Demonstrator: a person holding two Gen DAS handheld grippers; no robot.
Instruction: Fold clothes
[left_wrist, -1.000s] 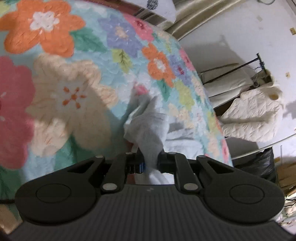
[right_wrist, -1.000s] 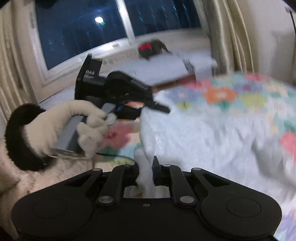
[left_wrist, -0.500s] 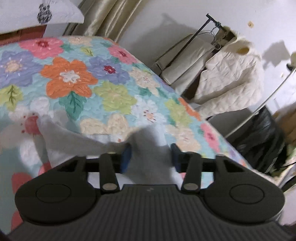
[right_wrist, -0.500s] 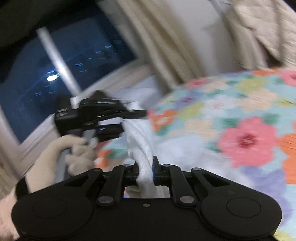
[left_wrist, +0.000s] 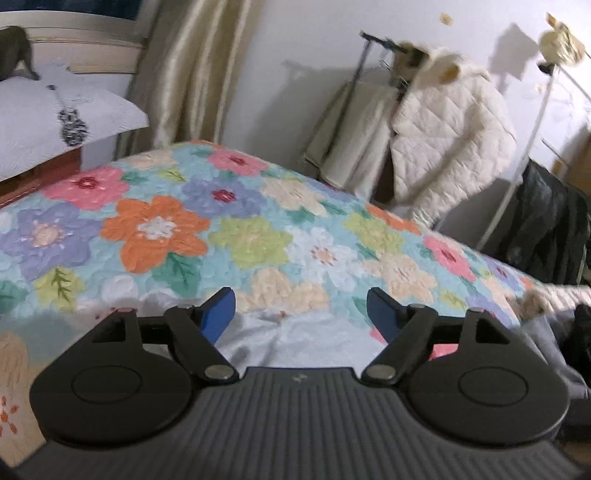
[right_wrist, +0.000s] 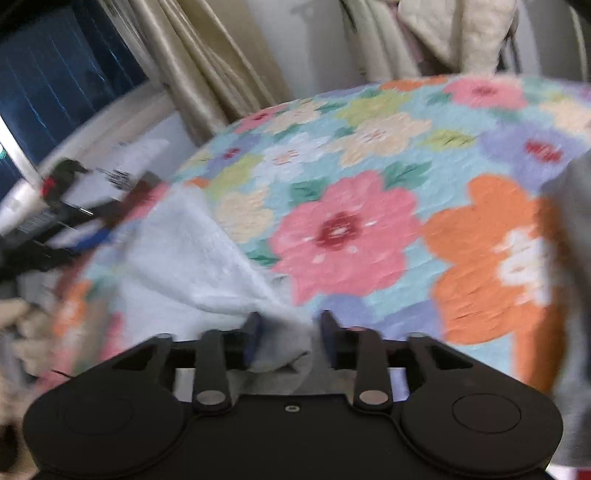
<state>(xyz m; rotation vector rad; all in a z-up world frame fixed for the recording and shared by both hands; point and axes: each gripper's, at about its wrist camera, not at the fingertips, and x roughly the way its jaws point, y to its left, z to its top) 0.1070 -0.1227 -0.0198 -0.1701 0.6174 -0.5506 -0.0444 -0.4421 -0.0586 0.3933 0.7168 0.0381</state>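
Writing on the black device at nine o'clock is blurred beyond reading. White garment (right_wrist: 177, 258) lies on the floral quilt (left_wrist: 258, 236); my left gripper (left_wrist: 301, 308) gapes wide above it, my right gripper (right_wrist: 290, 334) parted, cloth between its fingers at six o'clock.

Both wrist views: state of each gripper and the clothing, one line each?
left gripper: open, holding nothing, over the garment.
right gripper: jaws parted, cloth lying between them.
white garment: spread flat on the floral quilt.
white quilted jacket: hanging on rack.
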